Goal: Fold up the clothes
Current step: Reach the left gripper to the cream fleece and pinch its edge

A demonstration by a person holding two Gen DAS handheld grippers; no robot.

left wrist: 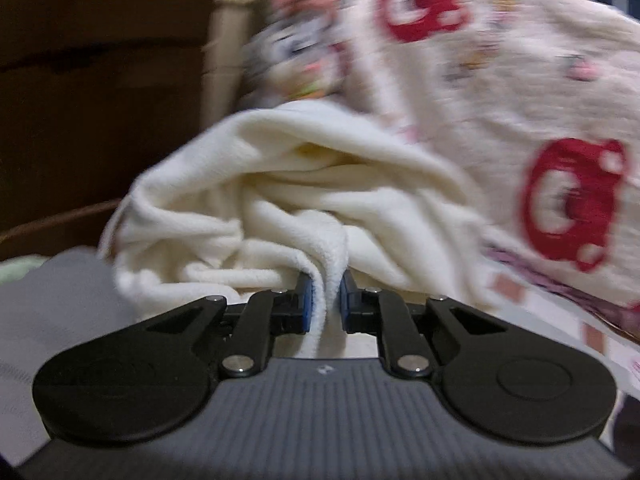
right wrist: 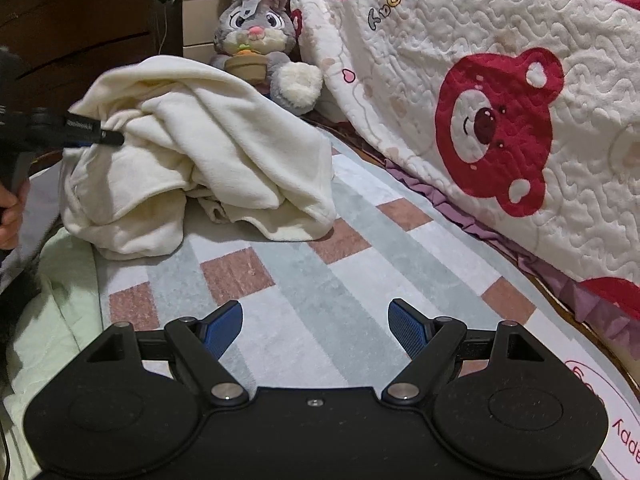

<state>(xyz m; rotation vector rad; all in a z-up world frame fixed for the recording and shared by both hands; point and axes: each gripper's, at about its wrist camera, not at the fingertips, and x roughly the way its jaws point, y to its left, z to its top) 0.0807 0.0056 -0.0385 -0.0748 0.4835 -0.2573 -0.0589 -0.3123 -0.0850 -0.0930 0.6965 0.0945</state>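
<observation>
A cream fleece garment lies crumpled in a heap on the checked bed sheet. In the left wrist view the same cream garment fills the middle, and my left gripper is shut on a fold of its edge, the cloth pinched between the blue pads. The right wrist view shows that left gripper from the side, biting into the heap's upper left. My right gripper hovers over the sheet in front of the heap, open, with nothing between its fingers.
A quilt with red bear prints rises along the right side. A grey plush rabbit sits behind the heap by a pale drawer unit. A person's hand holds the left gripper at the left edge.
</observation>
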